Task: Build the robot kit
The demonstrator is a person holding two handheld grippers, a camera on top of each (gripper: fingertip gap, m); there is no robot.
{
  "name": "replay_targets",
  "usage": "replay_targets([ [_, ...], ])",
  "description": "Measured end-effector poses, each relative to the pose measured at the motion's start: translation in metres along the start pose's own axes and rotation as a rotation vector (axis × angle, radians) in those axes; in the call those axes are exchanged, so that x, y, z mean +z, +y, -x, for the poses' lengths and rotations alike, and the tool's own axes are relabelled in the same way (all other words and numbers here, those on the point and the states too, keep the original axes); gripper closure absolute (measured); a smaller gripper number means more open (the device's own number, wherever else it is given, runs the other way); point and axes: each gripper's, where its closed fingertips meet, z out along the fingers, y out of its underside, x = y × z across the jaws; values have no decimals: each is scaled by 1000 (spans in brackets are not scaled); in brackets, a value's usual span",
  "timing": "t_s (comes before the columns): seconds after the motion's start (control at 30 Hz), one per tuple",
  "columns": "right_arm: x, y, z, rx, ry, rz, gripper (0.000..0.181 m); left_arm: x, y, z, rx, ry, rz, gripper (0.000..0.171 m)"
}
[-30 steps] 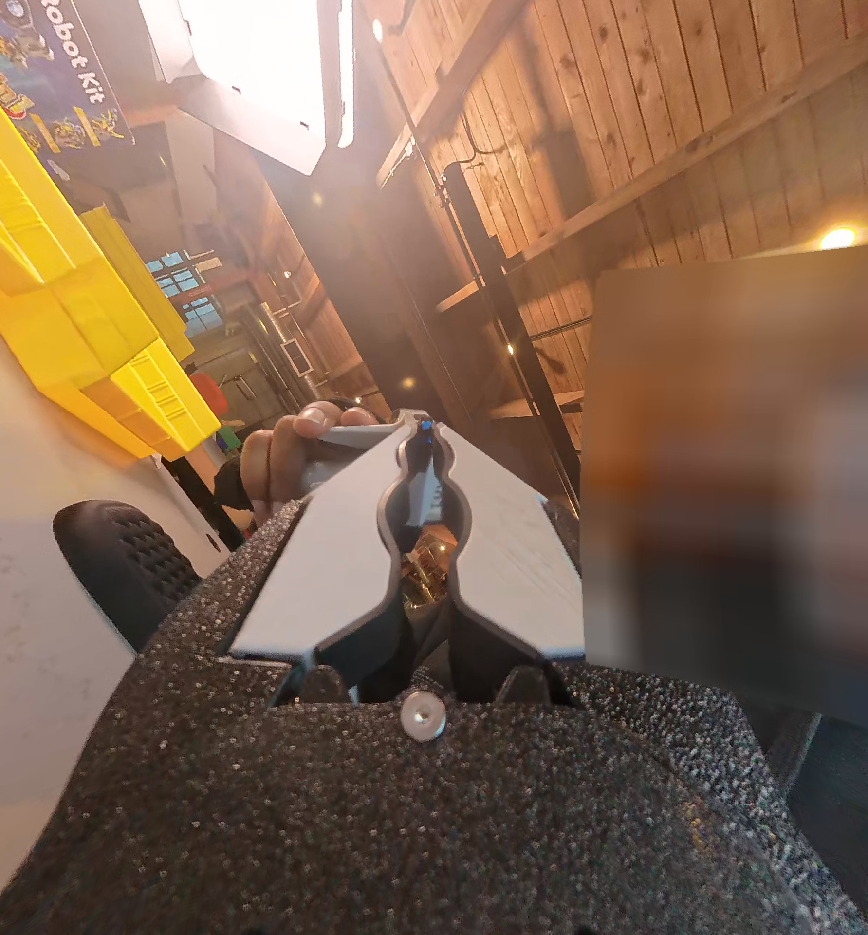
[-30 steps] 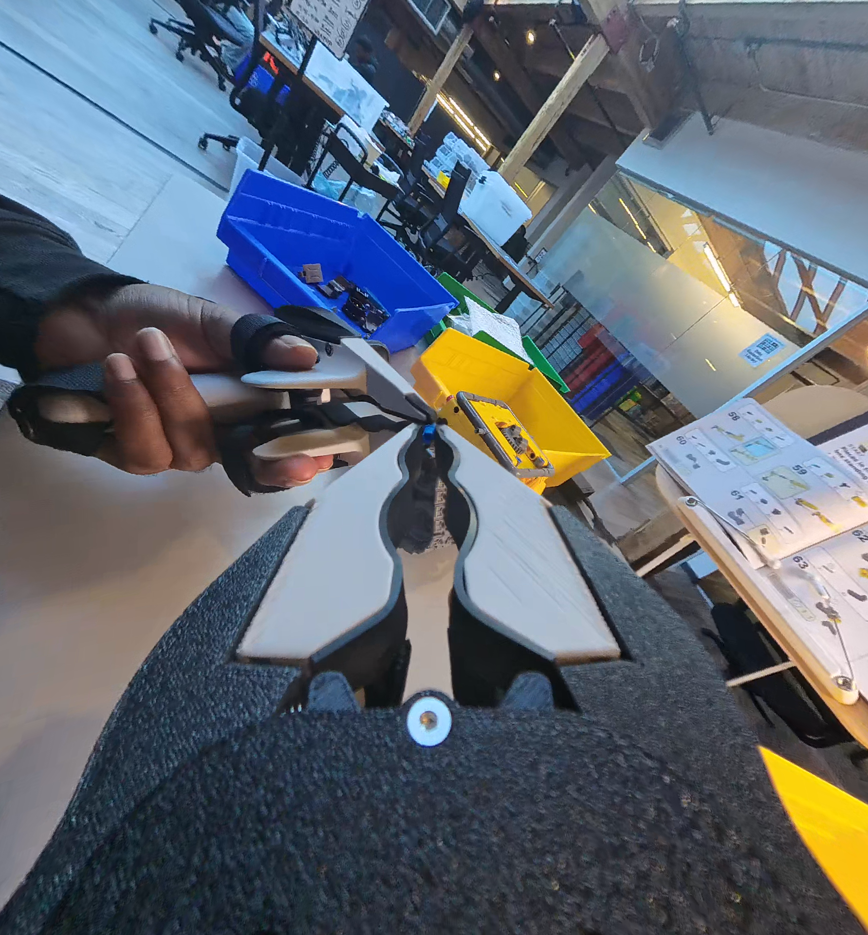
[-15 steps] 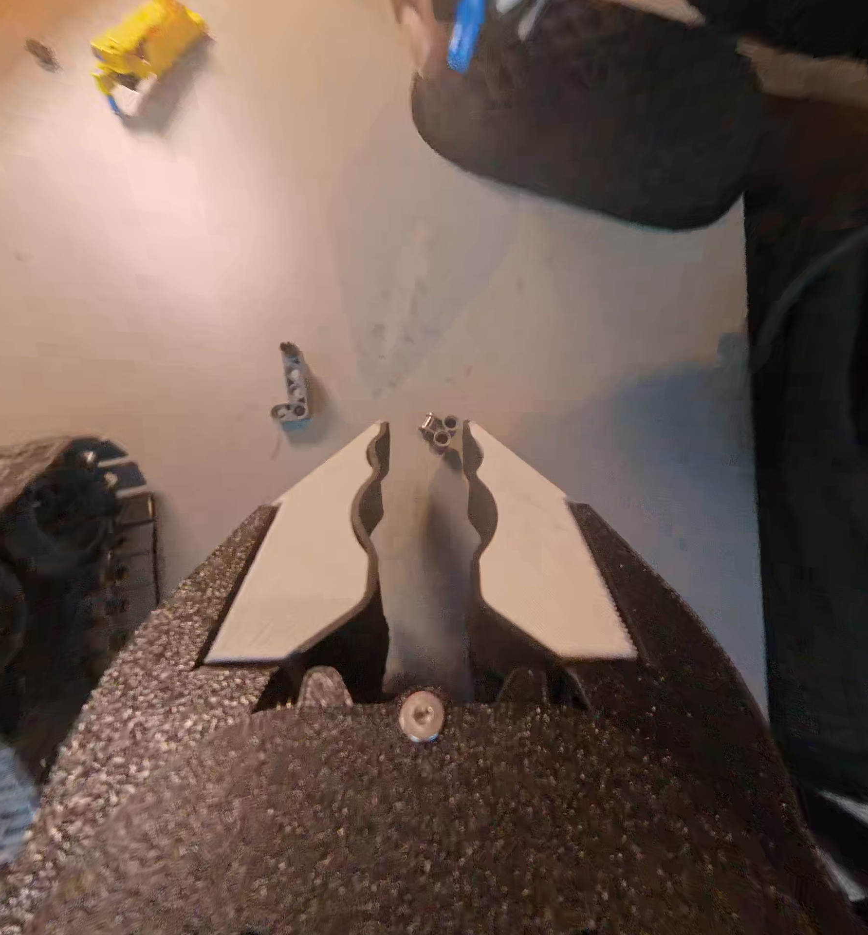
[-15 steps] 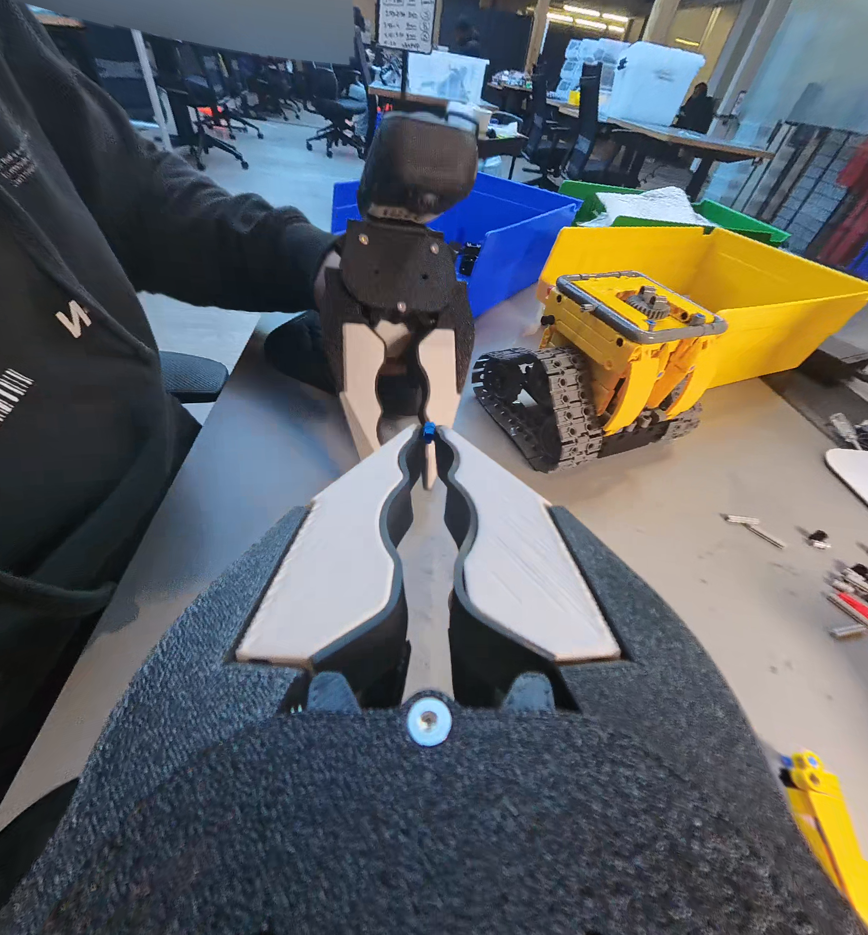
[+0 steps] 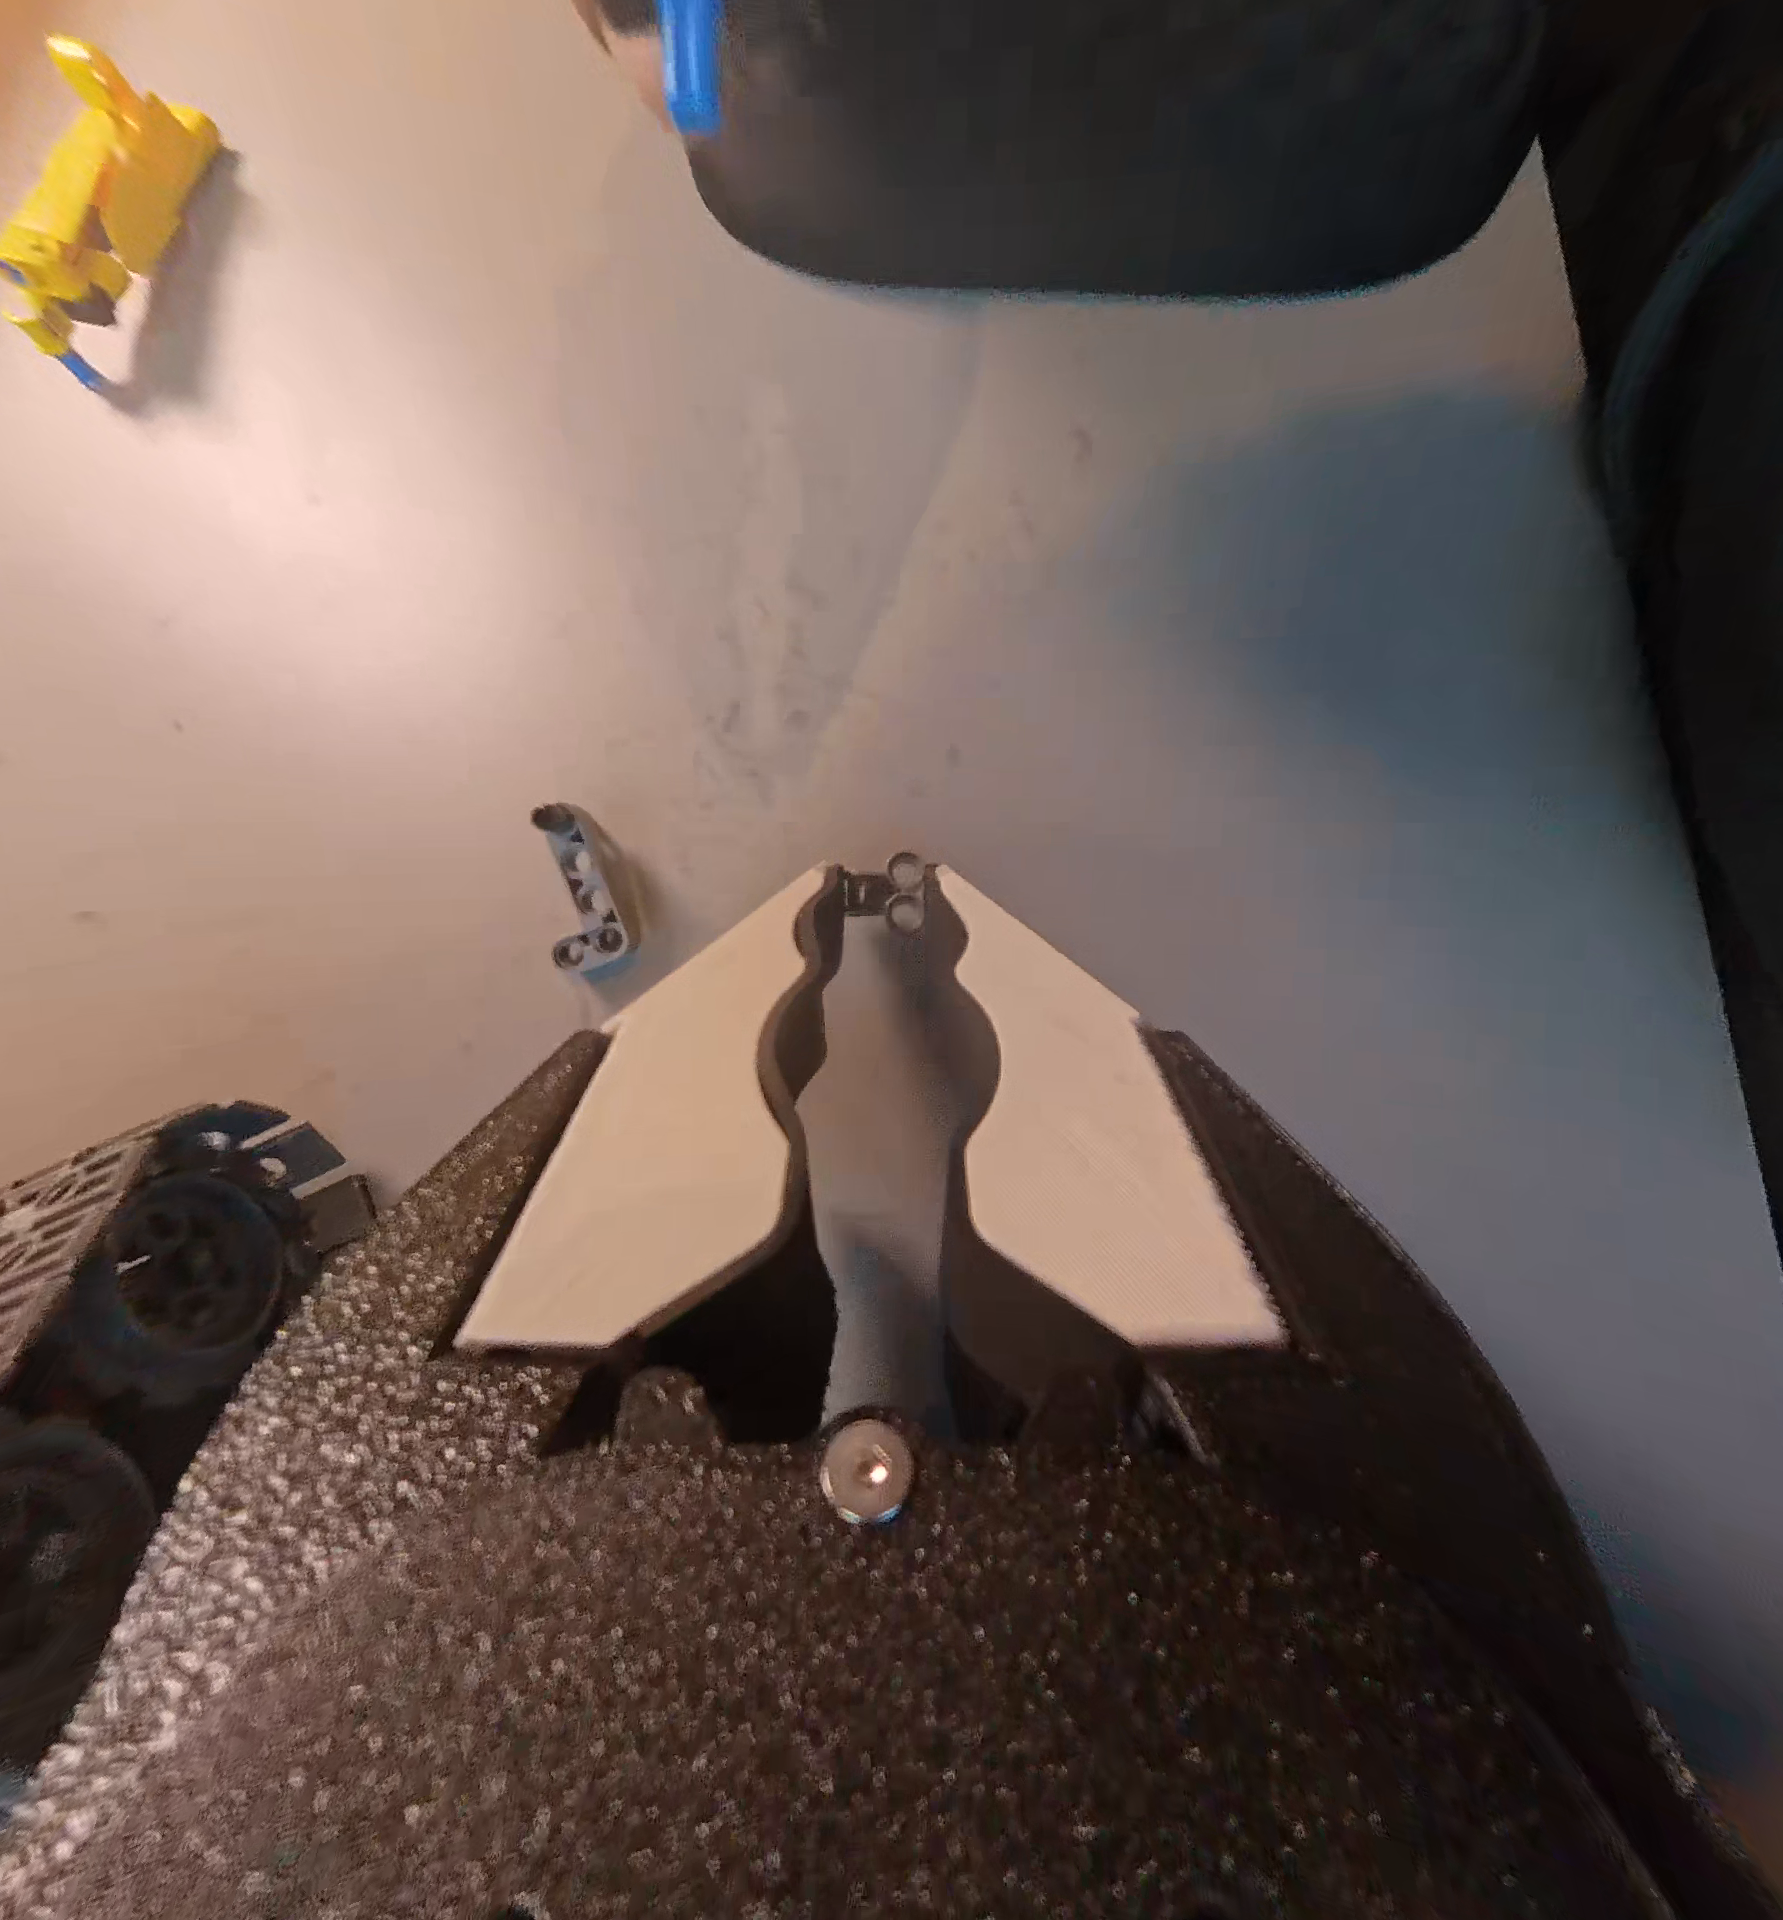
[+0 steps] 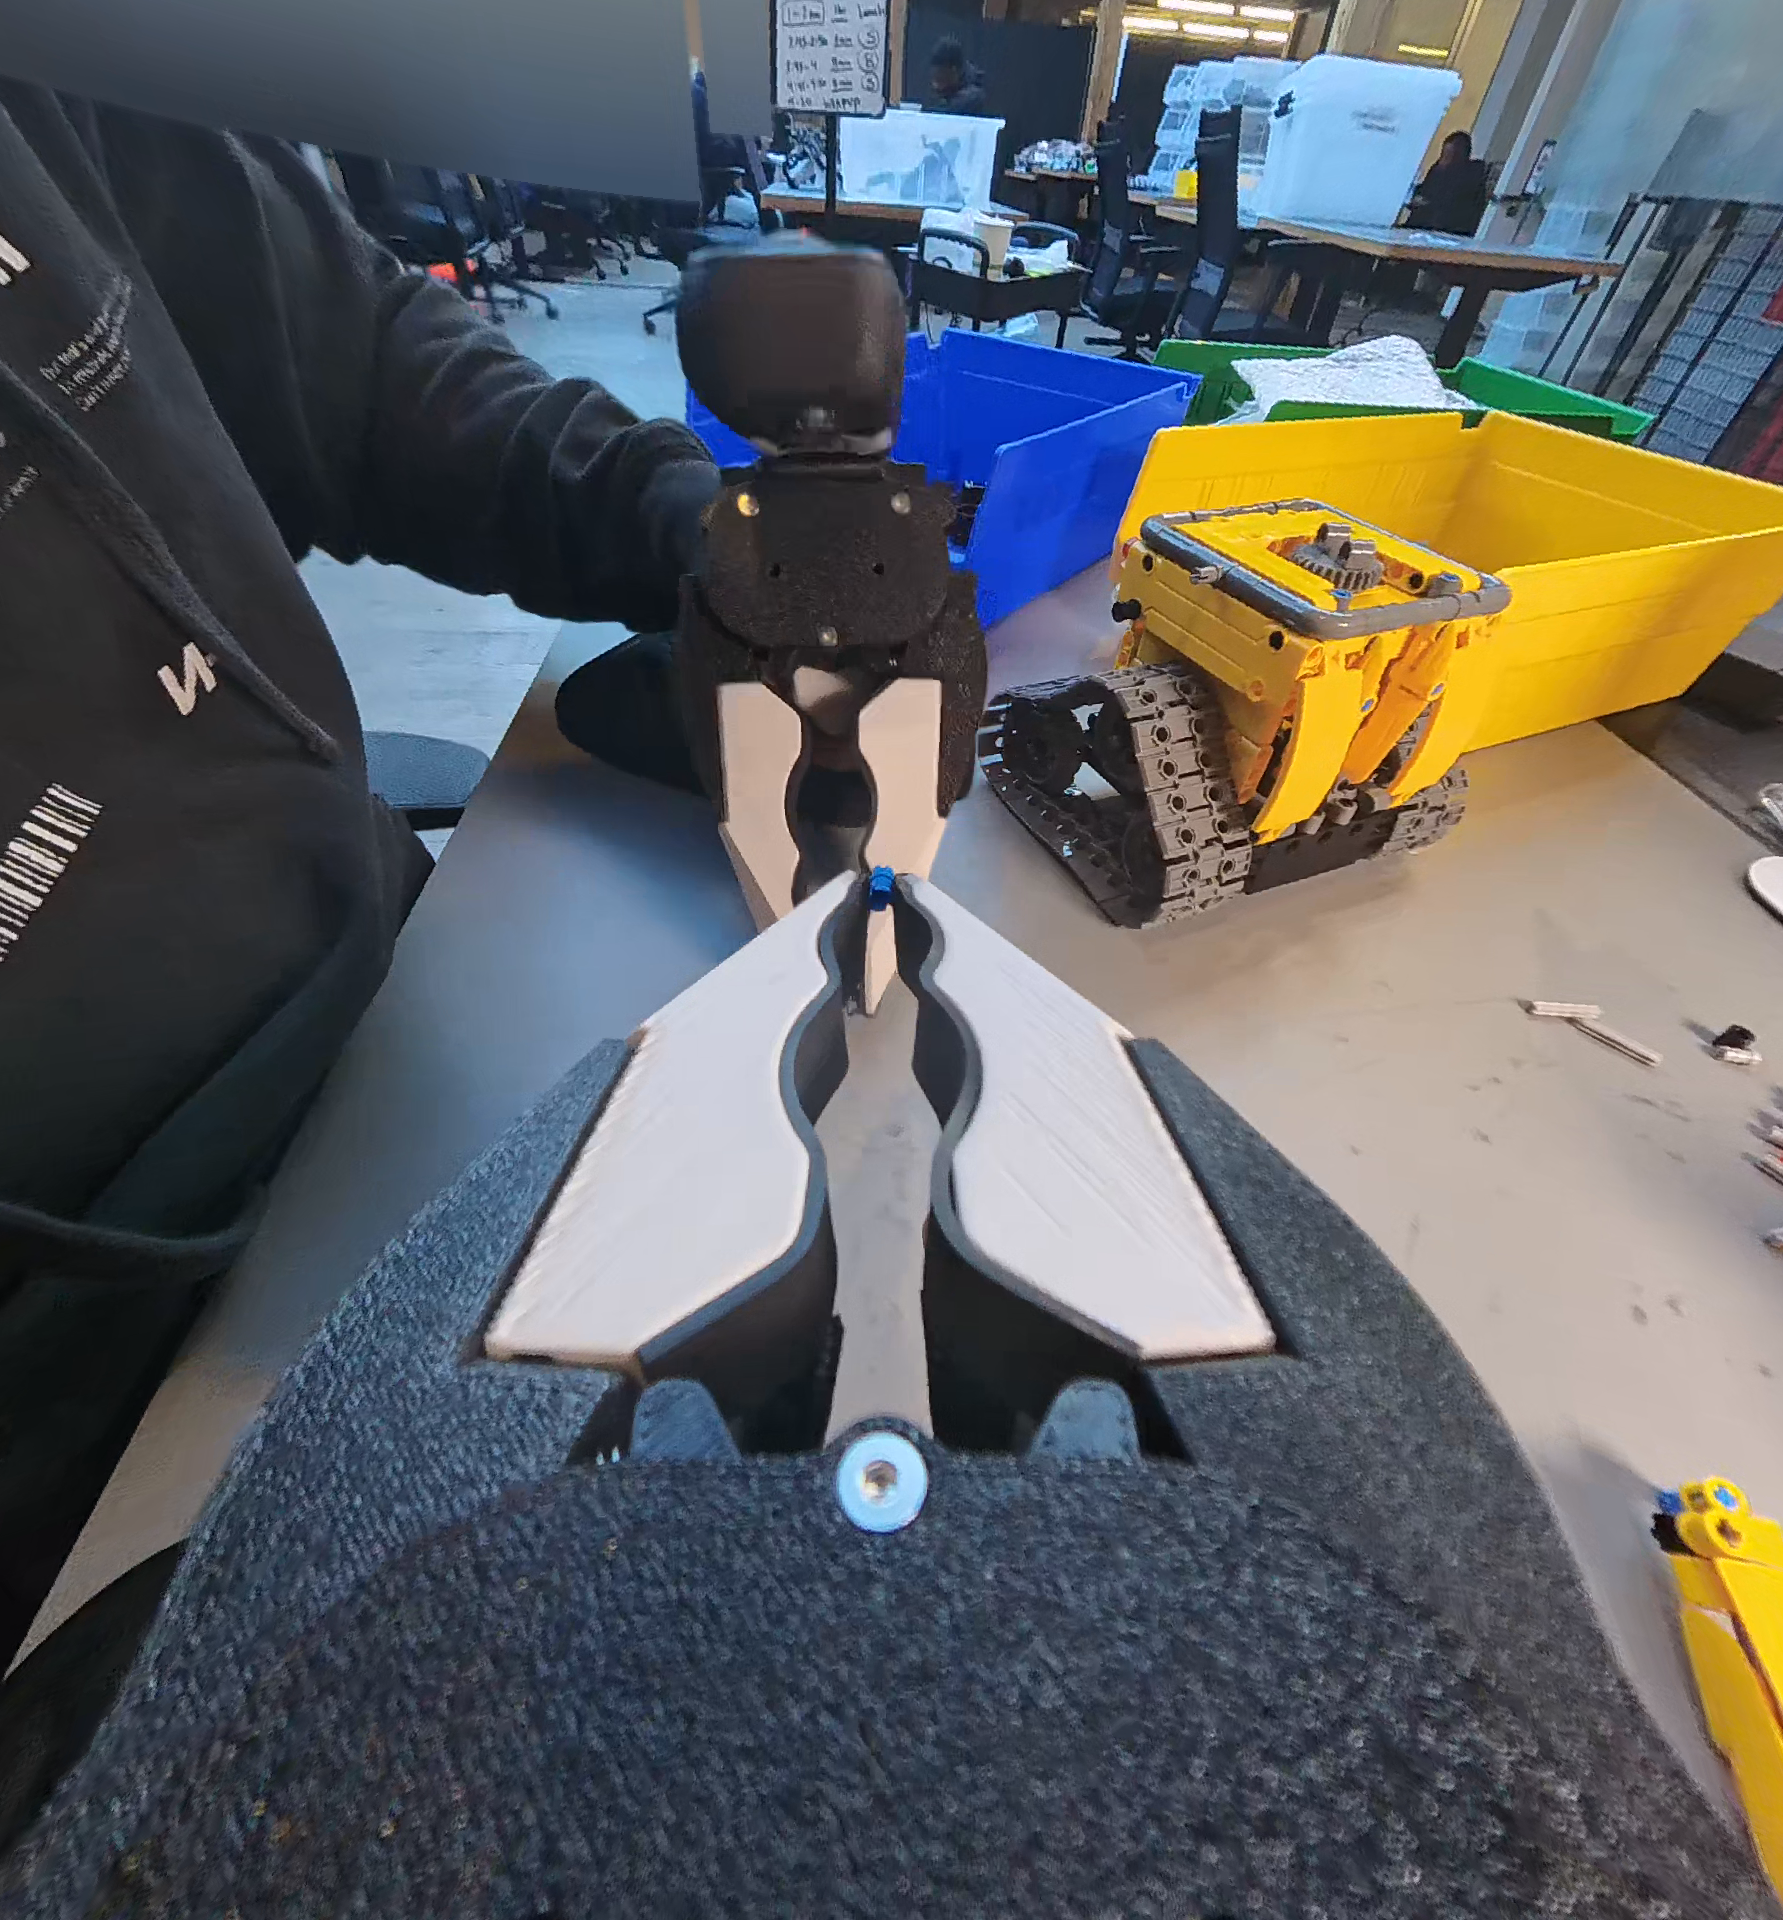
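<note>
yel tracked model (image 6: 1302,675) | yel bin (image 6: 1635,561) behind | blue bin (image 6: 1053,447) | grey table (image 6: 1386,1039)

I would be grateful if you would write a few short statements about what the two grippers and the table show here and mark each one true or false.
1. The right gripper pinches a small blue pin. True.
2. The left gripper is shut tight on nothing. False: its fingertips bracket a small grey connector.
3. The tracked yellow model stands in front of the yellow bin. True.
4. The grey angled beam lies inside the blue bin. False: it lies on the table.
</note>
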Motion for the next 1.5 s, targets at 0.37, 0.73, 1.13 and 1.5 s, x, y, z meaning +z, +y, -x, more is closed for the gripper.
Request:
replay_targets([
  [0.37, 12, -6, 4, -30, -25, 21, 177, -47, -73, 10, 31, -230, -406, 158],
  [0.73, 18, -12, 12, -32, -51, 34, 177, -56, -85, 2, 87, -249, -424, 158],
  [1.13, 16, -24, 14, 143, -52, -28, 177, -65, -94, 2, 164, -361, -418, 159],
  [1.5, 19, -30, 12, 245, -16, 17, 178, -69, -97, 6, 355, -548, -258, 159],
])
